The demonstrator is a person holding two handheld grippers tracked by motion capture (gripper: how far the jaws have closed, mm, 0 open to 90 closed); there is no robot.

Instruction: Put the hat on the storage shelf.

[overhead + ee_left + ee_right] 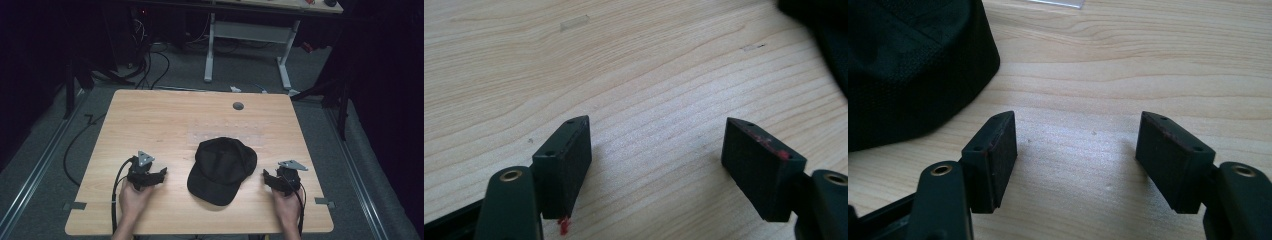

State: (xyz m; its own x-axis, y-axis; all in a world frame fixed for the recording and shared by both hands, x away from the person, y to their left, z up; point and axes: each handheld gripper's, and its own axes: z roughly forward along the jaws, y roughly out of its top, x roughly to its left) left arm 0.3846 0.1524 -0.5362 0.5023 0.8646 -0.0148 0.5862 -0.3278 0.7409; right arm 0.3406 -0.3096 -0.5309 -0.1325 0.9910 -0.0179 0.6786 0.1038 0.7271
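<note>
One cap [221, 170], two tools, one table [150, 120]

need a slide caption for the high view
Black cap on a wooden table, flanked by the open left gripper and right gripper.

left black two-jaw gripper [159, 175] and right black two-jaw gripper [267, 178] — each carries a grey three-cornered plate on top and trails a black cable toward the table's near edge. the person's hands [133, 199] and forearms are bare, no sleeves in view. in the gripper views each jaw is a flat rectangular black pad on a dark arm with a brass-coloured eyelet; small screw holes mark the pad edges. the left gripper's pads [564, 165] bear red smears — one at the lower tip, one along the top edge.
</note>
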